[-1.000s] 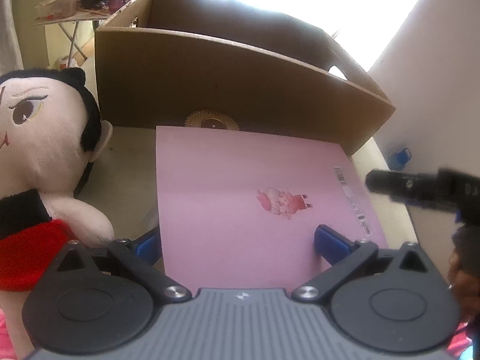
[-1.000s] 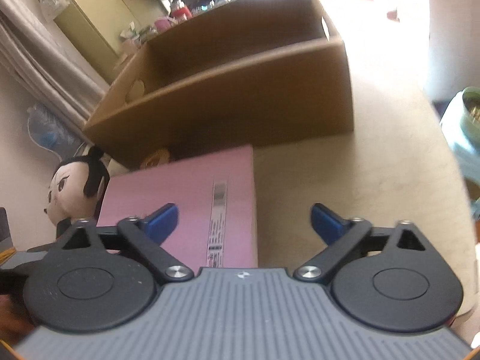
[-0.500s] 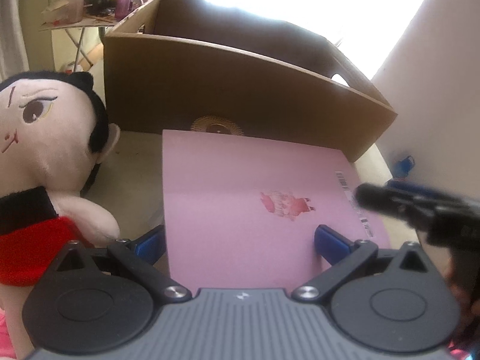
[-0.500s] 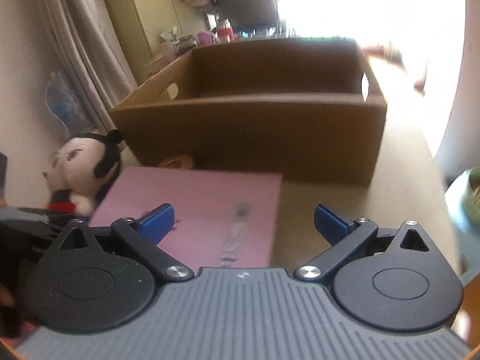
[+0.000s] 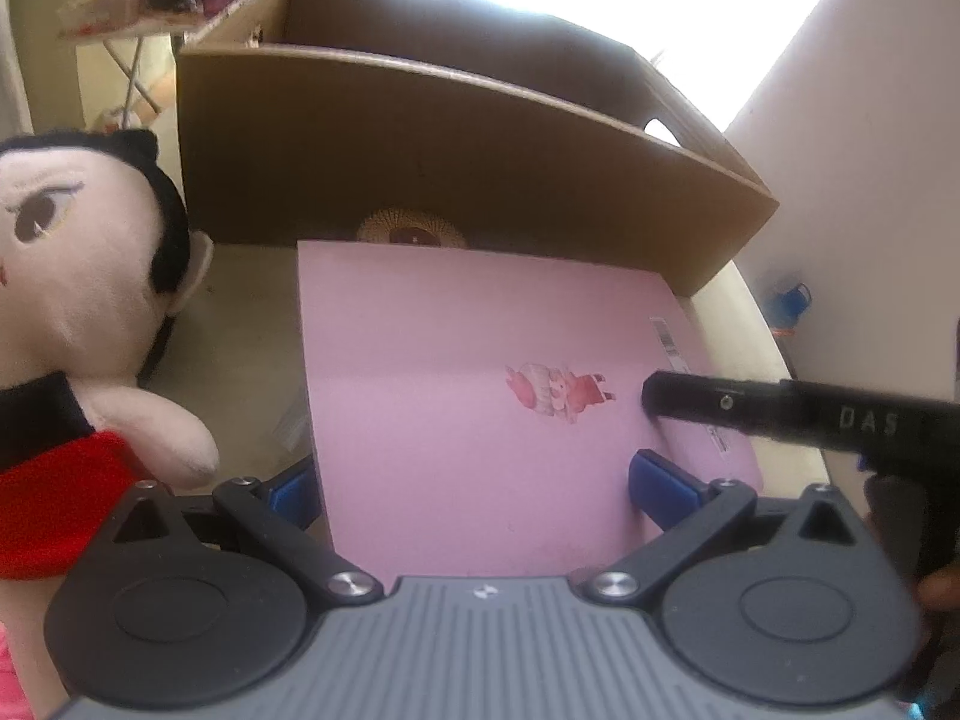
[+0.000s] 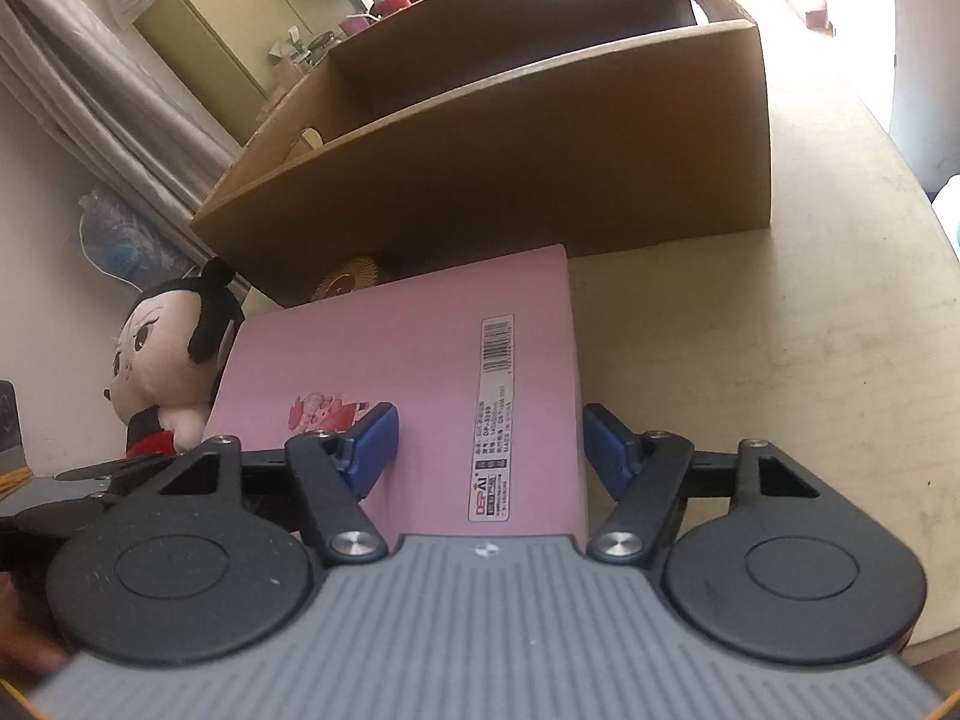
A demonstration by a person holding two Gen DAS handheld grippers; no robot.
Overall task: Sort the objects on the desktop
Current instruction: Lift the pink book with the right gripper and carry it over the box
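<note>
— Where's the book?
— The pink book (image 6: pixel 420 372) lies flat on the counter (image 6: pixel 750 360), against the box (image 6: pixel 540 150). My right gripper (image 6: pixel 489 438) jaws are closing around its edge, not pressing. My left gripper (image 5: pixel 474 480) jaws stand open, straddling it.

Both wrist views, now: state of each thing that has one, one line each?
Pink notebook: lying flat on the table, closed, barcode side up.
Brown cardboard box: open-topped, upright; contents not visible.
Plush doll with black hair: upright beside the notebook.
Left tongs: open, straddling the notebook's near edge.
Right tongs: closing over the notebook's right edge, pads not yet pressing.
</note>
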